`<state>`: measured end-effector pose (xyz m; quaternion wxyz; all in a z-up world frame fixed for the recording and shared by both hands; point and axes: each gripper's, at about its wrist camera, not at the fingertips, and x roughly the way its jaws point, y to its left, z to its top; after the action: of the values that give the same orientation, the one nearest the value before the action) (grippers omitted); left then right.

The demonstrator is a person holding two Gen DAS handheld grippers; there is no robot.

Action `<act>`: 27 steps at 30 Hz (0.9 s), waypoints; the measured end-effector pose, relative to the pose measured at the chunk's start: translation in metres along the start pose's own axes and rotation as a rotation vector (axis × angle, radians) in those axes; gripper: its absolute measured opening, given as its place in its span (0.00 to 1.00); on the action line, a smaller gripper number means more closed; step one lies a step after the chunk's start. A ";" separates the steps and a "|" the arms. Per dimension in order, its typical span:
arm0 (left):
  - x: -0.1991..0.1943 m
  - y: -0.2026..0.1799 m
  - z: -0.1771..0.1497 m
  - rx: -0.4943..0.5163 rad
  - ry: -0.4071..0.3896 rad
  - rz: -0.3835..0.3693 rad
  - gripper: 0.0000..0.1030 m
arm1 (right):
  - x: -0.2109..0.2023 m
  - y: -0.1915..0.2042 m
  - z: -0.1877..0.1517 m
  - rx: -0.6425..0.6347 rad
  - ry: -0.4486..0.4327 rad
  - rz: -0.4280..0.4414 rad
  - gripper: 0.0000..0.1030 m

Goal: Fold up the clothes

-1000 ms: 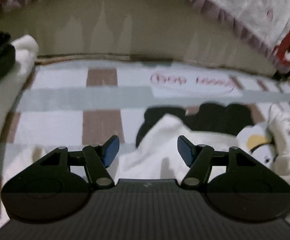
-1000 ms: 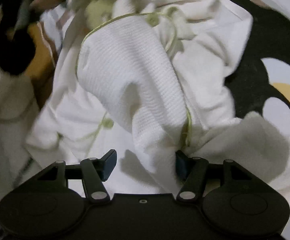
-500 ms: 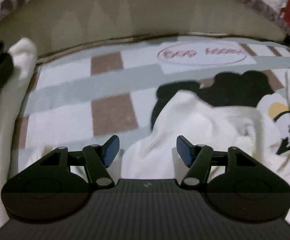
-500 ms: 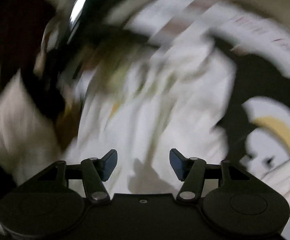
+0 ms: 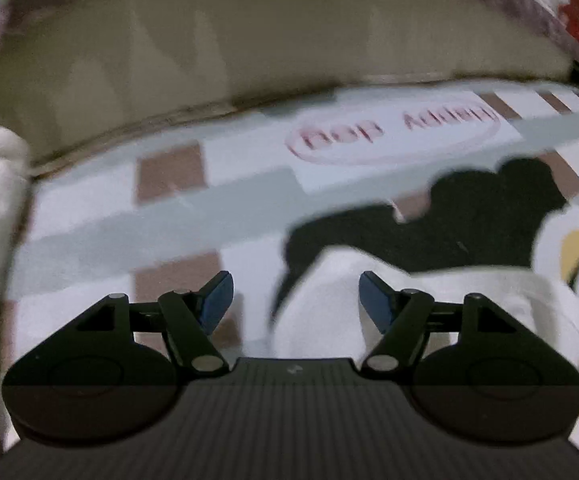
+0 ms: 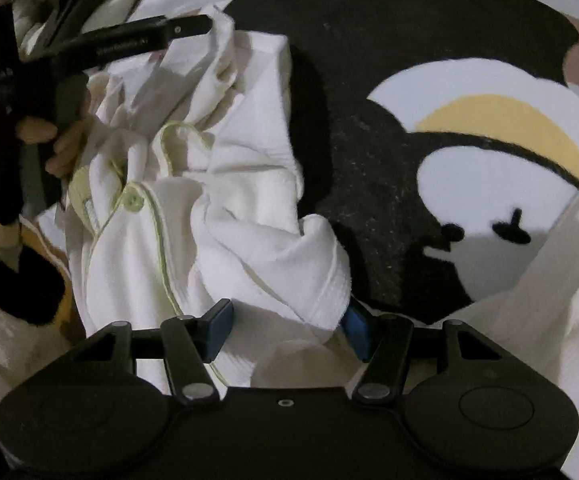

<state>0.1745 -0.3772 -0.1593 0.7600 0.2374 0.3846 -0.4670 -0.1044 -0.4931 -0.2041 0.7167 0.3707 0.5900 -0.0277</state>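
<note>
Both grippers gaping over the bed, left gripper jaws just widened, empty, right gripper straddling the white garment, unclamped

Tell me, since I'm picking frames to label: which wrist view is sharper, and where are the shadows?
Right wrist view: sharp, white garment weave visible, dark shadow on its right side. Left wrist view: smeared by motion, blanket lettering barely readable; both bend at the edges.
</note>
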 end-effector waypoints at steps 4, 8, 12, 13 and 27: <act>0.007 -0.003 -0.006 0.038 0.049 -0.053 0.67 | 0.000 0.011 0.000 -0.093 -0.023 -0.044 0.43; 0.011 0.003 -0.008 -0.046 0.051 -0.056 0.71 | 0.000 0.029 0.000 -0.227 -0.033 -0.090 0.17; 0.004 -0.011 -0.016 0.018 -0.008 -0.090 0.12 | -0.008 0.043 0.009 -0.252 -0.051 -0.135 0.10; -0.001 -0.011 -0.014 0.006 -0.019 -0.073 0.02 | -0.011 0.047 0.013 -0.261 -0.059 -0.154 0.10; -0.116 0.041 0.008 -0.150 -0.408 0.164 0.02 | -0.081 0.043 0.033 -0.329 -0.280 -0.255 0.09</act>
<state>0.1832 -0.3029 -0.0613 0.8731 0.1114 0.2359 -0.4119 -0.0811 -0.5131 -0.1115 0.8329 0.1640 0.5236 -0.0726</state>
